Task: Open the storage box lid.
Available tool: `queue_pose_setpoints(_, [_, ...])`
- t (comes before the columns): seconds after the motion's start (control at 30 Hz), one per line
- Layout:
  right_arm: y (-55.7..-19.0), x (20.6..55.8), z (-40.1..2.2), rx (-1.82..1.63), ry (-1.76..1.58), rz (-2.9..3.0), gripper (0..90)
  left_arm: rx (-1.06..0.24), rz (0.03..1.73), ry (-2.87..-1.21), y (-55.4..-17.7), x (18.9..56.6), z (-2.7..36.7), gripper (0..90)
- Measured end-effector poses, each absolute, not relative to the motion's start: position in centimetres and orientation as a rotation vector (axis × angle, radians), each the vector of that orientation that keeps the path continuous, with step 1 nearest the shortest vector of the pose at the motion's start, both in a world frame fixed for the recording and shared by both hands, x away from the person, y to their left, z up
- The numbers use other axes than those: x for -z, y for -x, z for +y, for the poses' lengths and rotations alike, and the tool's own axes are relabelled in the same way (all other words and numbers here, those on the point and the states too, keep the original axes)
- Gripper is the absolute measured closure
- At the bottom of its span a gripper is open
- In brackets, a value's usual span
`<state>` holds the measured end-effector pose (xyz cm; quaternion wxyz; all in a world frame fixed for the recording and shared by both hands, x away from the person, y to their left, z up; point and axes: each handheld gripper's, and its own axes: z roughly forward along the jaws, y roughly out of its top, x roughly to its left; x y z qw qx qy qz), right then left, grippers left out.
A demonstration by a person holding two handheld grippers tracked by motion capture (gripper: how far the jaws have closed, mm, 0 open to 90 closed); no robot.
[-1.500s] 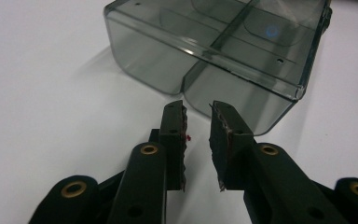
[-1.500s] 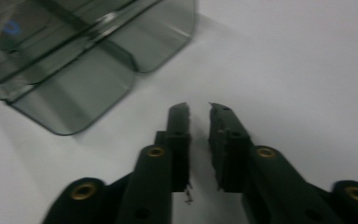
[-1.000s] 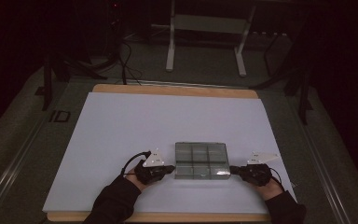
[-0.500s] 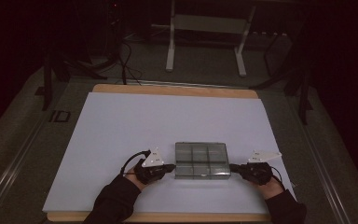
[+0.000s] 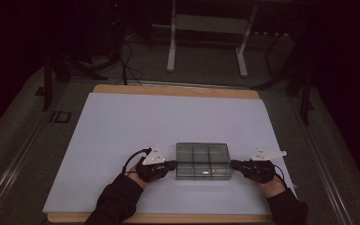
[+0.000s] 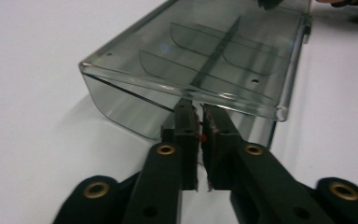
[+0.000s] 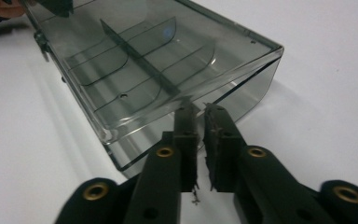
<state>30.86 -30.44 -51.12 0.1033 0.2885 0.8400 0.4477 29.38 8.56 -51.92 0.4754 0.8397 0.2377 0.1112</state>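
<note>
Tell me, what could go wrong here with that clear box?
The left gripper and right gripper, whose jaws have just been opening, meet the box only at the narrow lip of each end. A lift could let it slip or tilt. Pressing unevenly might slide it across the white sheet.

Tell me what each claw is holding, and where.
Nothing. The left claw and right claw have just been opening, tips at the box ends, nothing between their jaws.

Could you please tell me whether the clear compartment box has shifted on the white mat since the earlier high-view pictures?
No. The clear compartment box sits at the same spot on the white mat, equally far from its near edge as before.
</note>
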Motion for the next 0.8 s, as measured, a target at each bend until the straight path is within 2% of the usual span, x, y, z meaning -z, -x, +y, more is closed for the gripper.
queue_pose_setpoints(0.03, [-30.9, 51.1, -30.4, -1.318, -0.851, 2.475, 77.6, -0.281, 0.59, -2.048, -29.5, 51.9, 8.5, 80.9])
queue_pose_setpoints(0.2, [-31.5, 50.9, -30.4, -1.317, -0.855, 2.455, 71.6, -0.342, 0.619, -2.038, -29.8, 51.7, 8.5, 60.6])
queue_pose_setpoints(0.27, [-31.7, 50.8, -30.4, -1.323, -0.861, 2.447, 69.7, -0.369, 0.634, -2.016, -30.1, 51.7, 8.5, 56.9])
queue_pose_setpoints(0.8, [-33.6, 50.4, -29.8, -1.319, -0.875, 2.389, 66.4, -0.442, 0.621, -1.955, -32.2, 51.9, 8.1, 57.9])
